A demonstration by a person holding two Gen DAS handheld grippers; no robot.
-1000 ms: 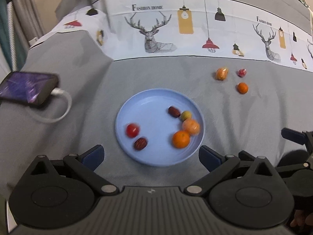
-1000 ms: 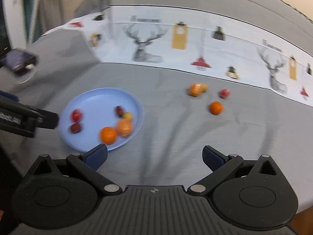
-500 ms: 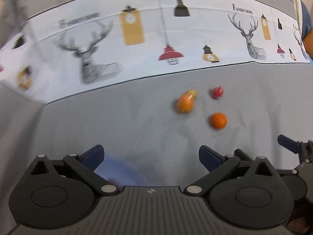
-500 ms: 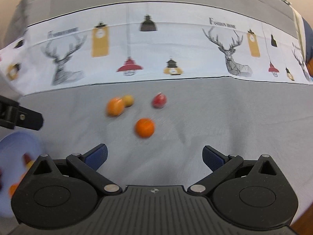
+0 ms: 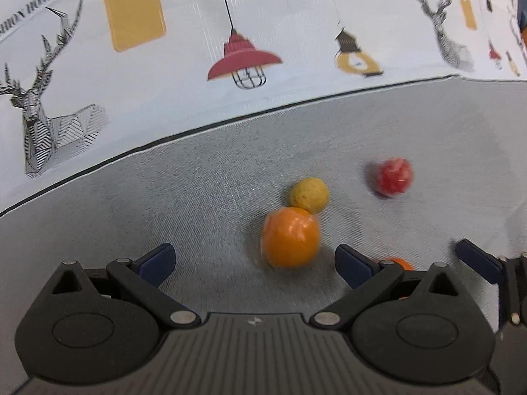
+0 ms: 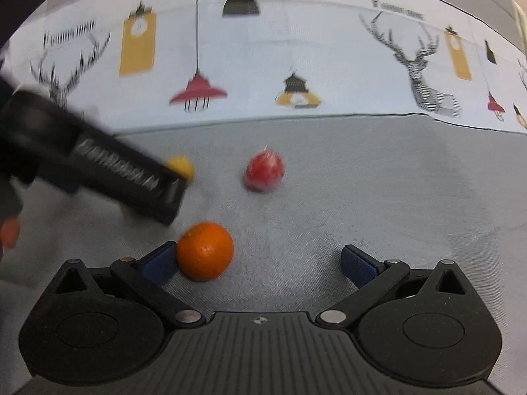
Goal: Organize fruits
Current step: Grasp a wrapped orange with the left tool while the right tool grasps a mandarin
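Orange glossy fruit (image 5: 290,237) (slightly blurred) touching smaller yellow fruit (image 5: 309,195)

Left wrist view: mounted behind the left tool (image 5: 253,263), facing forward and down along its fingers, close above the grey cloth (image 5: 164,204). Wrapped orange (image 5: 290,237) sits near, directly ahead between the fingers; printed band (image 5: 250,49) fills the far field beyond it.

Right wrist view: mounted behind the right tool (image 6: 258,265), facing the same way, equally near and low, set to the right of the other camera.

Shared region: yellow fruit (image 5: 309,195) (image 6: 180,165), red fruit (image 5: 393,176) (image 6: 264,171), and the red lamp print (image 5: 244,61) (image 6: 197,93) behind the wrapped orange. Each tool also visible in the other view, at the edge.
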